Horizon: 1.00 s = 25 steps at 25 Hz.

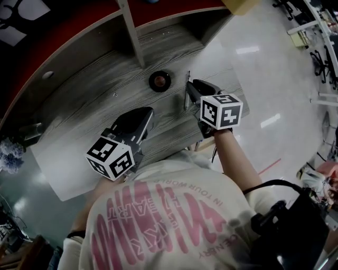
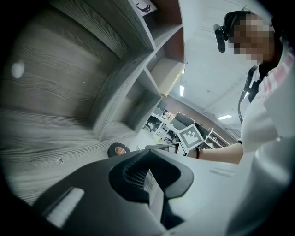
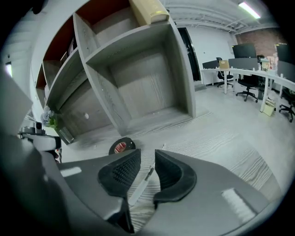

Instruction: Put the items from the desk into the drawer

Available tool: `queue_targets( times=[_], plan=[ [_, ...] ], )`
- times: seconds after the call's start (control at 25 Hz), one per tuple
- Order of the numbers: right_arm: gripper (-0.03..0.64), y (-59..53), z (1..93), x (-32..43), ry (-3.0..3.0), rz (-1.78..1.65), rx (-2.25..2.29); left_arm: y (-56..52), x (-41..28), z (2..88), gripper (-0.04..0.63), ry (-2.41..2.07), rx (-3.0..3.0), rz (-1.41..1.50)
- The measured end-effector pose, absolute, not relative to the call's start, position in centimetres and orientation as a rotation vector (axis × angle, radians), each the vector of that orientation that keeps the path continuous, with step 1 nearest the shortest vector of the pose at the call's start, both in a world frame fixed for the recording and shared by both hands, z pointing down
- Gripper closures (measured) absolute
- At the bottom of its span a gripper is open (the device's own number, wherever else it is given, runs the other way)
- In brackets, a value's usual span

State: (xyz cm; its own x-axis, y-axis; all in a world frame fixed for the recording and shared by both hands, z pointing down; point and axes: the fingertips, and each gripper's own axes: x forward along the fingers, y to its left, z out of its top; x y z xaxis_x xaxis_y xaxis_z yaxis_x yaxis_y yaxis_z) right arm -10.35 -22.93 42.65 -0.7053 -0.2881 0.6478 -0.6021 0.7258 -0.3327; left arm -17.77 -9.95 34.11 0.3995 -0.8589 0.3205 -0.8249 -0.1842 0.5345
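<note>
A thin silvery pen-like tool [image 1: 186, 95] [image 3: 145, 179] lies on the grey wood-grain desk [image 1: 95, 84]. My right gripper [image 1: 191, 87] [image 3: 147, 159] hangs just over it, open, with the tool lying between the two pads and touched by neither. A black tape roll [image 1: 159, 80] [image 3: 121, 146] [image 2: 119, 150] lies flat a little farther back, to the left of the tool. My left gripper [image 1: 142, 117] [image 2: 150, 173] hovers over the desk nearer the front edge, its jaws together and nothing in them. No drawer is in view.
A shelf unit with an upright divider [image 1: 132, 31] and open cubbies [image 3: 143, 83] stands at the desk's back. A cream box [image 3: 148, 11] sits on top. A tiny screw [image 1: 115, 95] lies on the desk. A glass jar [image 1: 31, 130] and blue flowers [image 1: 8, 153] are at the left.
</note>
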Motion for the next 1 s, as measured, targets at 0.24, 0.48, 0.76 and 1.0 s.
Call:
queue_targets(
  times=[0.24, 0.48, 0.76, 1.0],
  plan=[
    [0.488, -23.1, 44.7, -10.4, -2.279, 0.716, 0.679, -10.1, -17.4, 34.7, 0.577, -1.424, 1.996, -0.065],
    [0.469, -22.7, 46.2, -10.7, -2.222, 0.657, 0.670, -10.0, -17.3, 35.0, 0.577, -1.423, 1.987, -0.065],
    [0.503, -22.9, 46.6, -10.6, -2.177, 0.501, 0.707, -9.7, -17.5, 35.1, 0.577, -1.419, 1.983, -0.070],
    [0.540, -22.8, 46.4, -10.6, -2.192, 0.583, 0.730, -9.2, -17.8, 35.1, 0.577, -1.416, 1.985, -0.068]
  ],
)
